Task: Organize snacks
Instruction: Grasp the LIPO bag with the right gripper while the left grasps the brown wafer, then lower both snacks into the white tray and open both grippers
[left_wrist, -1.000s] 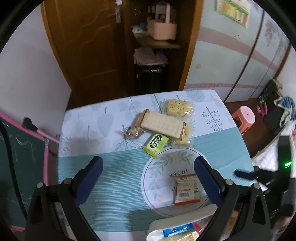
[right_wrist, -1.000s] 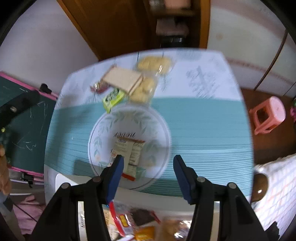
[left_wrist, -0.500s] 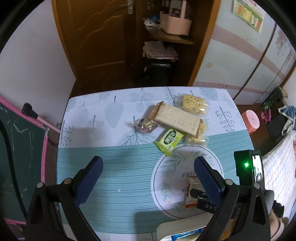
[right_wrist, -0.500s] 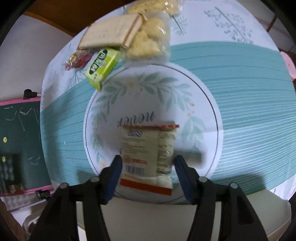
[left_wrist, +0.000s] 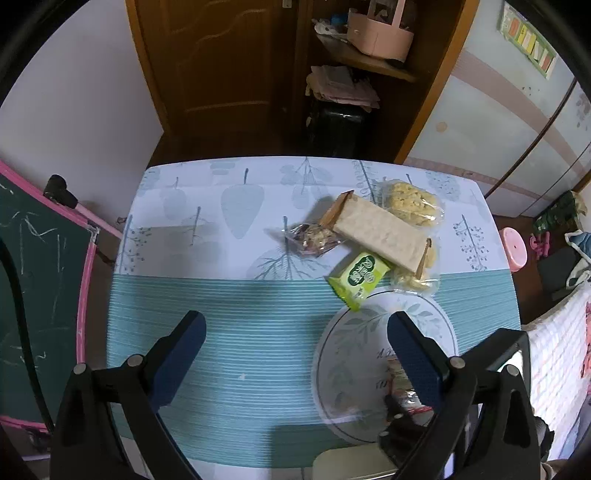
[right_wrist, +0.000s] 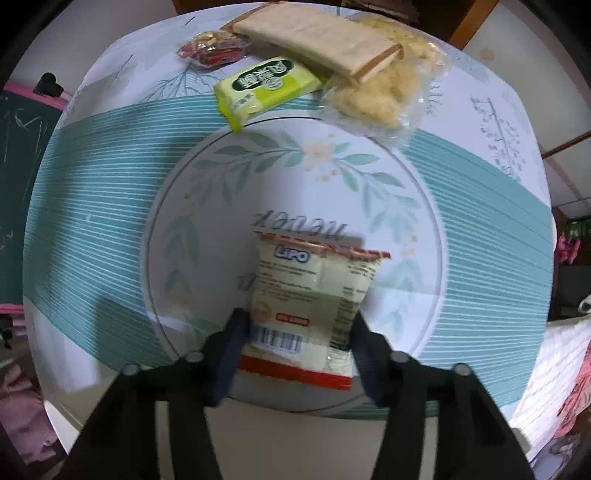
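The right gripper (right_wrist: 297, 328) points down over the near part of the table (left_wrist: 229, 332), and its jaws are closing on a cream-and-red snack packet (right_wrist: 314, 306) that lies on the round leaf-printed patch of the tablecloth (right_wrist: 295, 155). The pads sit against both long edges of the packet, so I judge the grasp is just being made and the packet has not left the cloth. The left gripper (left_wrist: 295, 343) hangs open and empty above the teal stripes, to the left of that patch.

The sorting looks barely begun. At the near edge, part of a pale container (left_wrist: 347, 461) shows, and I cannot tell what is in it. I guess that is where the snacks go.

Further back, a loose pile waits untouched:
- one green packet (left_wrist: 360, 278), nearest the patch;
- one long tan wafer pack (left_wrist: 380, 230), lying across the others;
- two clear bags of yellow puffs, one at the far right (left_wrist: 412, 203) and one tucked under the wafer's near end (left_wrist: 413, 275);
- one small clear bag with reddish bits (left_wrist: 314, 236), on the left.

That makes six snacks in sight: five waiting, and one packet in the jaws.
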